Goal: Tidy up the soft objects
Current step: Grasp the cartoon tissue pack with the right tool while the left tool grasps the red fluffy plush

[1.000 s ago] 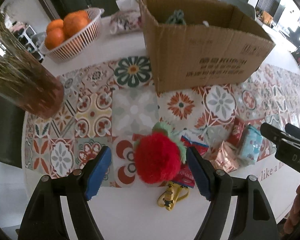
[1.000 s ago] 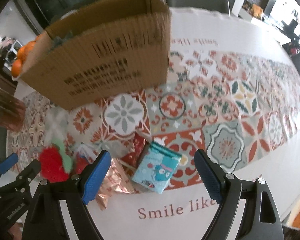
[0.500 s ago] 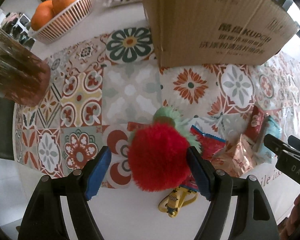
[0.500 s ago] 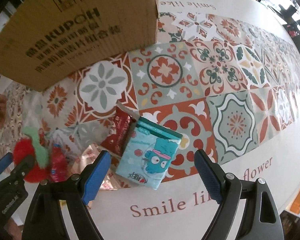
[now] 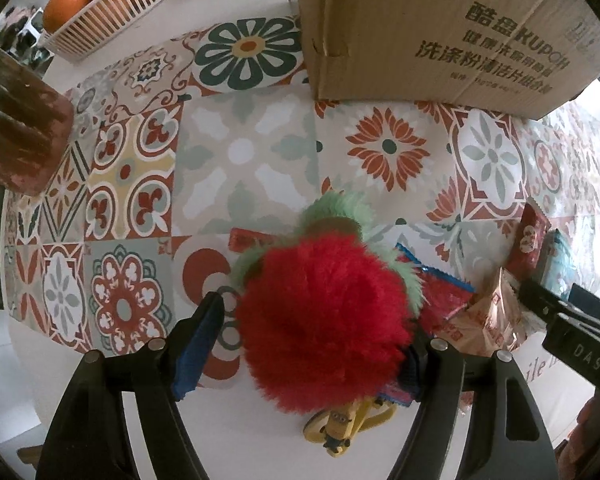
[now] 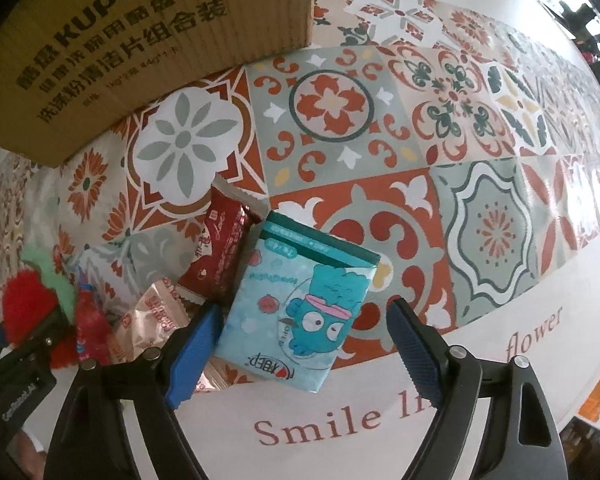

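A fluffy red plush strawberry (image 5: 324,320) with green leaves lies on the patterned tablecloth. My left gripper (image 5: 308,344) is open, low around it, jaws on both sides; the right blue pad is partly hidden by the fur. A teal tissue pack (image 6: 300,304) with a cartoon face lies between the open jaws of my right gripper (image 6: 304,348), close above it. The plush also shows at the left of the right wrist view (image 6: 28,304). The cardboard box (image 5: 440,28) stands behind.
Snack packets lie between the two: a red one (image 6: 224,248), a copper foil one (image 6: 156,316) and a red-blue one (image 5: 440,292). A yellow Minion keychain (image 5: 340,428) lies under the plush. A basket of oranges (image 5: 100,4) and a glass vase (image 5: 16,132) stand left.
Both grippers have come down and closer to the table. The plush now fills the left jaws, and the tissue pack sits between the right jaws. Both stay open.
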A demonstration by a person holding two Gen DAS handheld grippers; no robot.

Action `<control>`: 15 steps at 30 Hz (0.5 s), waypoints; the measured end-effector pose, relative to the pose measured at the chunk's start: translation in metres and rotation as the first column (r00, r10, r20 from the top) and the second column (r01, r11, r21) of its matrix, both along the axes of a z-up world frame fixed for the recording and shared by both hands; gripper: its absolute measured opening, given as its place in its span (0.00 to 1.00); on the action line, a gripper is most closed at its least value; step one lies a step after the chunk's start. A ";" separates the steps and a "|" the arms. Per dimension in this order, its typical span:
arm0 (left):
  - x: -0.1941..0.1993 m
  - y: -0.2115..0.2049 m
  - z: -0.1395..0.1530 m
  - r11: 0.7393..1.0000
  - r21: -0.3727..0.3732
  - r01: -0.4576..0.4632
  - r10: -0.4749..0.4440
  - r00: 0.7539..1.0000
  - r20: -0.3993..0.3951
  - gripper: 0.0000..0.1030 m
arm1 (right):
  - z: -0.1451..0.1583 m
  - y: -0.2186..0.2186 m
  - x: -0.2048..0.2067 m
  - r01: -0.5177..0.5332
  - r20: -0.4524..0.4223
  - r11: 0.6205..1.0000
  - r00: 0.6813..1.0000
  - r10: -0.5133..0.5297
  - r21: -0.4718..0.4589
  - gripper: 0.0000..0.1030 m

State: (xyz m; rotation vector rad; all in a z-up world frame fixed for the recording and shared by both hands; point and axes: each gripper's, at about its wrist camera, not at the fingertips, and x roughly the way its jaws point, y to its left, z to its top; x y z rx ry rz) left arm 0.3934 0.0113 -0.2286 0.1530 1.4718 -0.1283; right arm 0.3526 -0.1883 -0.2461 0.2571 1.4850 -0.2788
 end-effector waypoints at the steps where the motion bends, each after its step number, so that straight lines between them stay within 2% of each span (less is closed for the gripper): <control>1: 0.001 0.000 0.000 1.000 -0.006 -0.003 0.003 1.000 -0.001 0.70 | 0.000 0.000 0.002 0.001 0.000 1.000 1.000 -0.001 0.007 0.79; 5: 0.005 0.001 -0.006 0.999 -0.040 -0.019 0.019 1.000 -0.005 0.68 | -0.007 0.000 0.003 -0.002 -0.004 1.000 1.000 0.002 0.016 0.74; 8: 0.011 0.006 -0.013 0.997 -0.074 -0.034 0.033 0.999 -0.017 0.58 | -0.008 0.005 0.000 -0.006 0.011 1.000 1.000 0.006 0.008 0.68; 9: 0.009 0.008 -0.019 0.995 -0.088 -0.038 0.036 0.999 -0.024 0.55 | -0.005 0.007 0.000 -0.007 0.017 1.000 1.000 0.007 0.006 0.63; 11: 0.005 0.006 -0.023 0.997 -0.073 -0.036 0.036 0.999 -0.011 0.51 | -0.001 0.006 -0.001 -0.011 0.027 1.000 1.000 0.011 0.019 0.62; 13: 0.003 0.005 -0.024 0.997 -0.065 -0.034 0.034 0.999 -0.003 0.39 | -0.002 0.005 -0.004 -0.010 0.033 1.000 0.999 0.009 0.023 0.62; 15: -0.001 0.005 -0.023 0.996 -0.085 -0.041 0.040 0.999 -0.006 0.37 | -0.002 0.002 -0.007 -0.009 0.040 0.999 0.999 0.008 0.031 0.62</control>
